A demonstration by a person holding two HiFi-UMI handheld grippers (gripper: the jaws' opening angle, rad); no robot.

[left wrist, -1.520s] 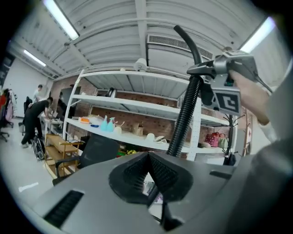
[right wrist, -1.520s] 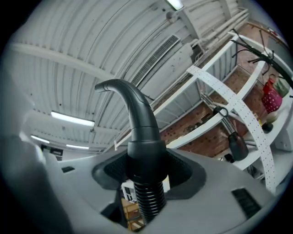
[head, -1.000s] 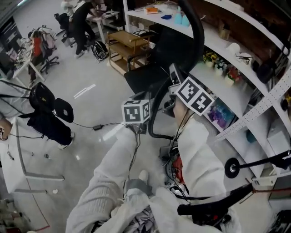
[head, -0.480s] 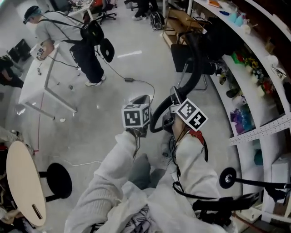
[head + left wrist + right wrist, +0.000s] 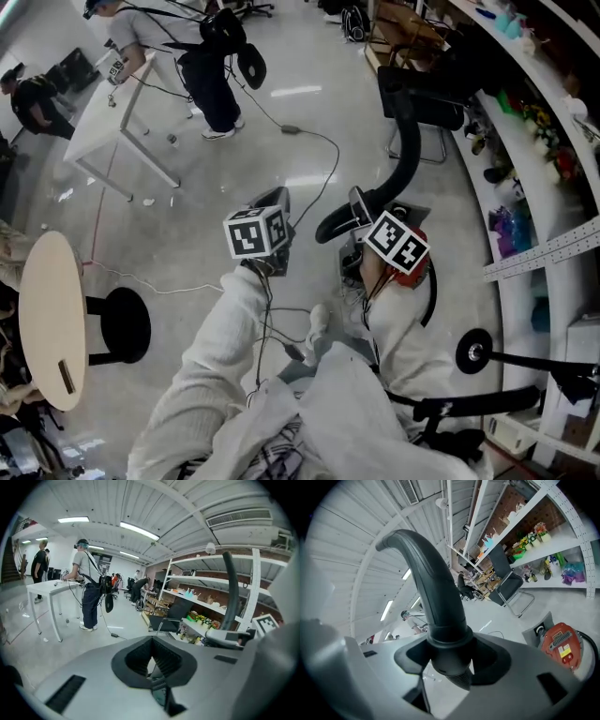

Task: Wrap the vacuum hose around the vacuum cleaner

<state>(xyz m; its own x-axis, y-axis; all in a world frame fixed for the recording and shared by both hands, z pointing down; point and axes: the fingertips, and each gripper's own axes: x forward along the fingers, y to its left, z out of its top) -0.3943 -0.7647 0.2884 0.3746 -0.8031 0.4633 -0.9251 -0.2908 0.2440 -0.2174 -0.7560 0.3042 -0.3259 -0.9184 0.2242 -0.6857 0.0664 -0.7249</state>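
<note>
My right gripper is shut on the rigid black end of the vacuum hose, which curves up and away from it. In the right gripper view the hose tube fills the jaws, its ribbed part just below. The red vacuum cleaner sits on the floor to the right; in the head view the vacuum cleaner is mostly hidden under the right gripper's marker cube. My left gripper hangs left of the hose, apart from it. In the left gripper view its pads meet with nothing seen between them.
White shelves with small items run along the right. A black chair stands ahead. A white table with a person beside it is at top left. A round table and black stool are at left. A cable crosses the floor.
The head view has swung left and down, bringing the table and round table into view. The right gripper kept hold of the hose; the left gripper drifted slightly left.
</note>
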